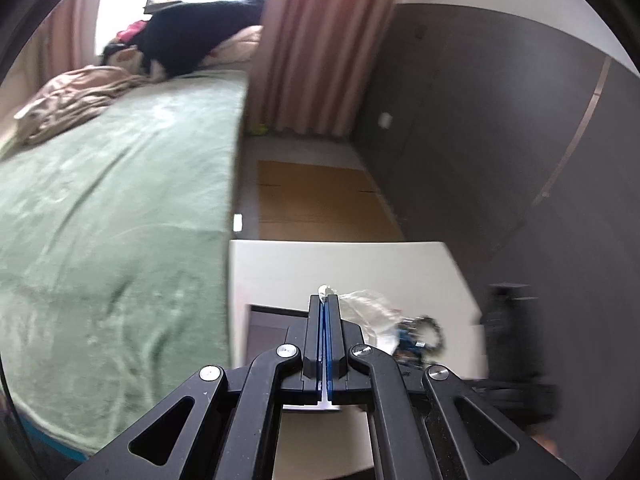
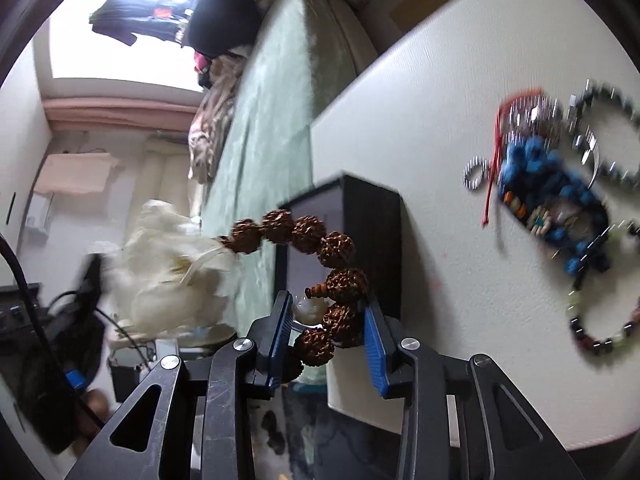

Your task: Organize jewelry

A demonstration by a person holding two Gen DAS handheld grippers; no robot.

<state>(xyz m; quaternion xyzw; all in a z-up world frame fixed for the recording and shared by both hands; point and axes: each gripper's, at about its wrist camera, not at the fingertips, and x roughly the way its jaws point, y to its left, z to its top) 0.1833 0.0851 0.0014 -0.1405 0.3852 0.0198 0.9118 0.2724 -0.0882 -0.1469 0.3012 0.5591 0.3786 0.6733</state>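
Observation:
My left gripper (image 1: 324,300) is shut on the top edge of a clear plastic bag (image 1: 368,308), which hangs to the right of its tips. In the right wrist view that bag (image 2: 172,276) is a pale crumpled shape at the left. My right gripper (image 2: 326,300) is shut on a bracelet of knobbly brown beads (image 2: 340,316), held in the air. The bracelet arcs up and left, and its far end meets the bag's mouth. A pile of loose jewelry (image 2: 540,184) with blue beads, dark bead strings and a red cord lies on the white table (image 2: 440,80). It also shows blurred as the jewelry pile (image 1: 420,332).
A black open box (image 2: 360,232) stands on the table's near-left corner, also visible as the dark box (image 1: 268,328). A bed with a green cover (image 1: 120,200) runs along the table's left side. Cardboard (image 1: 320,200) lies on the floor beyond the table, beside a dark wall (image 1: 500,140).

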